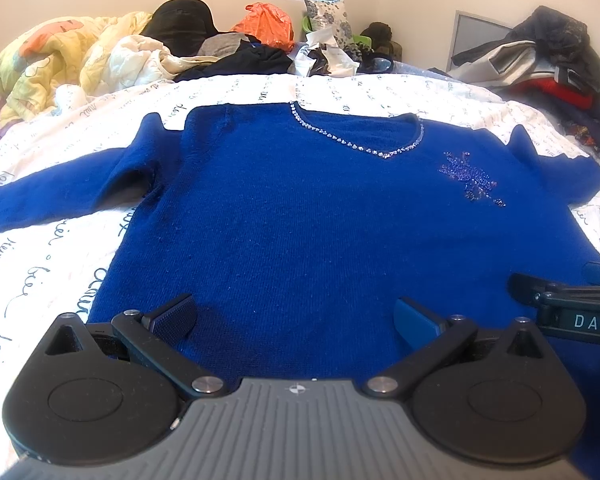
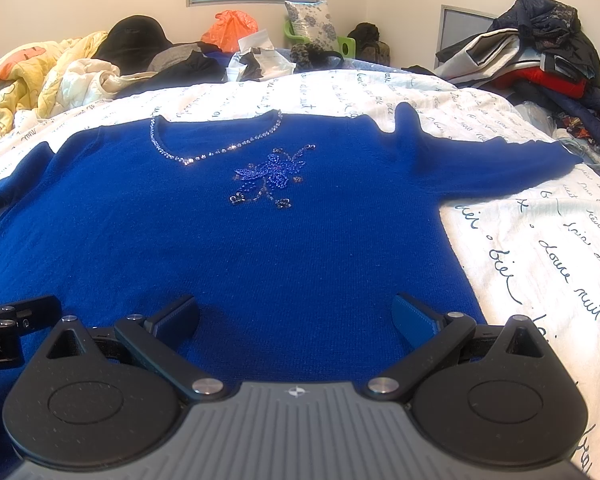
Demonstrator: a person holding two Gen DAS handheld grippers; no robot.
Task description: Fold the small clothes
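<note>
A royal-blue knit sweater (image 1: 300, 216) (image 2: 236, 248) lies flat and face up on the bed, both sleeves spread sideways. It has a rhinestone neckline (image 1: 356, 140) (image 2: 212, 148) and a beaded flower (image 2: 270, 176) on the chest. My left gripper (image 1: 296, 320) hovers open over the hem, toward the sweater's left side, nothing between its pads. My right gripper (image 2: 296, 316) is open too, above the hem toward the right side. Each gripper's body shows at the edge of the other's view: the right one (image 1: 572, 312), the left one (image 2: 8, 328).
The bed has a white sheet with dark script (image 2: 540, 264) (image 1: 40, 280). A crumpled yellow quilt (image 1: 60, 56) lies at the back left. Dark clothes, an orange bag (image 1: 266, 24) and a floral pillow (image 2: 312, 24) crowd the headboard side. A clothes pile (image 2: 540, 60) sits at the back right.
</note>
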